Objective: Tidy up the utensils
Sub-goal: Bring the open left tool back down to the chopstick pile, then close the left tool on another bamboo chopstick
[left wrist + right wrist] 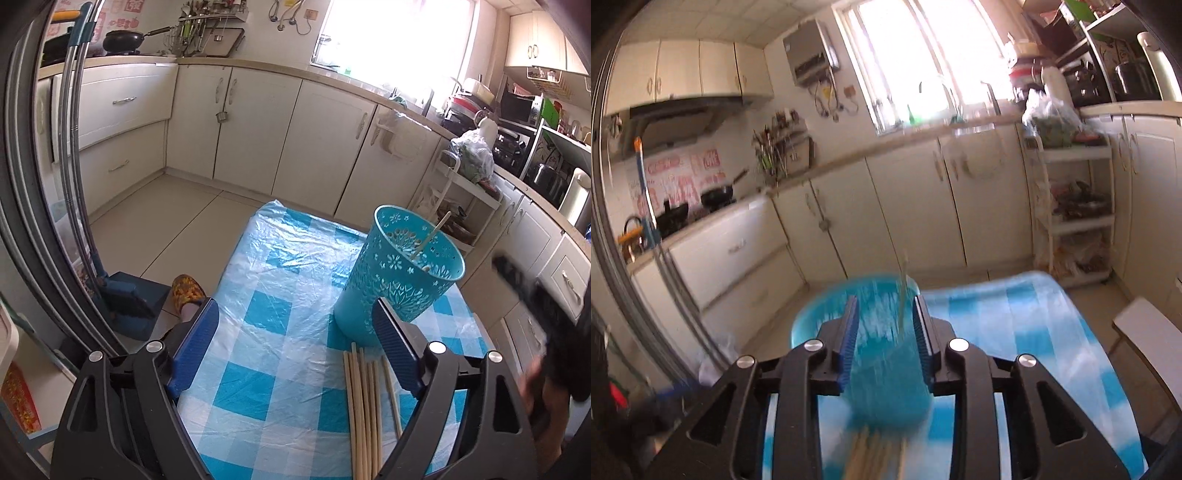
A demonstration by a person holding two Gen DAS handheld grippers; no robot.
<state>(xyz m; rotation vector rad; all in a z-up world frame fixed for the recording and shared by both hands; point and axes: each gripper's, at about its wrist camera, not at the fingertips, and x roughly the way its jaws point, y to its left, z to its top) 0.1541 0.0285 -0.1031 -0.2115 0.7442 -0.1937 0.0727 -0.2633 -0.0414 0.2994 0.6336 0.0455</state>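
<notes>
Just in front of the teal holder (397,275), pale chopsticks (364,410) lie bundled, long axes pointing toward it; one chopstick (430,236) leans inside. Left gripper (291,345) stands wide apart, empty; right gripper (885,325), parted, frames a blurred stick it doesn't visibly pinch.

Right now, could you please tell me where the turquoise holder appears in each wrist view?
Left wrist: the holder stands right of centre on the checked cloth, one chopstick inside, more chopsticks lying in front.
Right wrist: the holder is bottom centre, blurred, behind the fingers.
Shared landmark: the bright window above the counter.
</notes>
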